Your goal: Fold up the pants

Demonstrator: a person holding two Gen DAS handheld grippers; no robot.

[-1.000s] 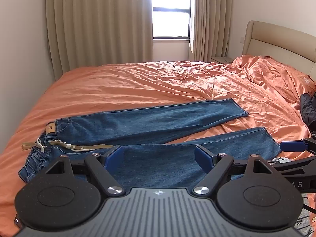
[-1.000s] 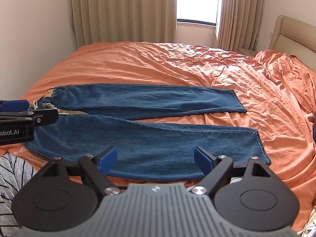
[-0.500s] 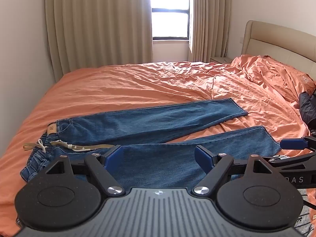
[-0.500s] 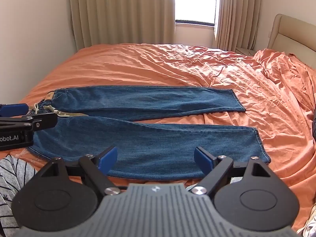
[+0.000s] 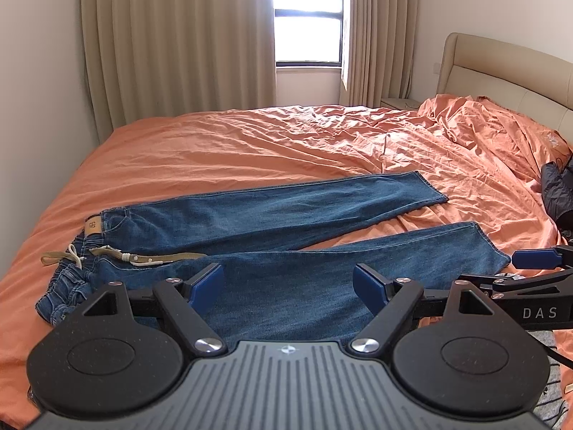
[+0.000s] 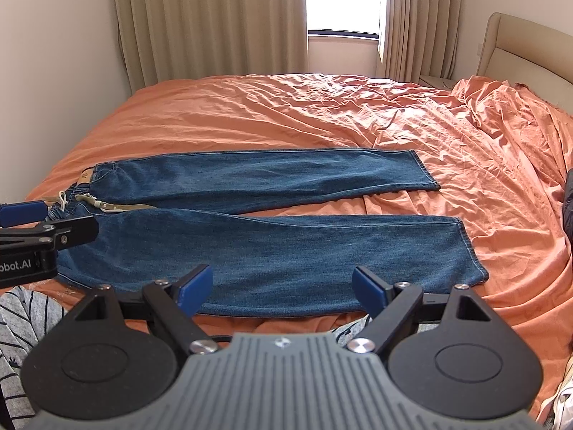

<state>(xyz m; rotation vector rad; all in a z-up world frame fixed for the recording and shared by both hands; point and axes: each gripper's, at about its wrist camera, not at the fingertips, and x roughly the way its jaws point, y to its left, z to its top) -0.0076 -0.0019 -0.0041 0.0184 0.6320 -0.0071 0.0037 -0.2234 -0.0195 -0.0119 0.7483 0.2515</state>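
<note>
The left tool (image 5: 288, 285) and the right tool (image 6: 283, 285) both hang with blue pads spread wide, pinching nothing. Just ahead of them the blue denim pants (image 6: 258, 247) lie flat on the orange-sheeted bed (image 6: 286, 114), legs parted in a V, waistband towards the left tool, hems towards the right. To fold well, I would pinch the near leg's outer edge at both ends, then carry it evenly onto the far leg, seams aligned.
</note>
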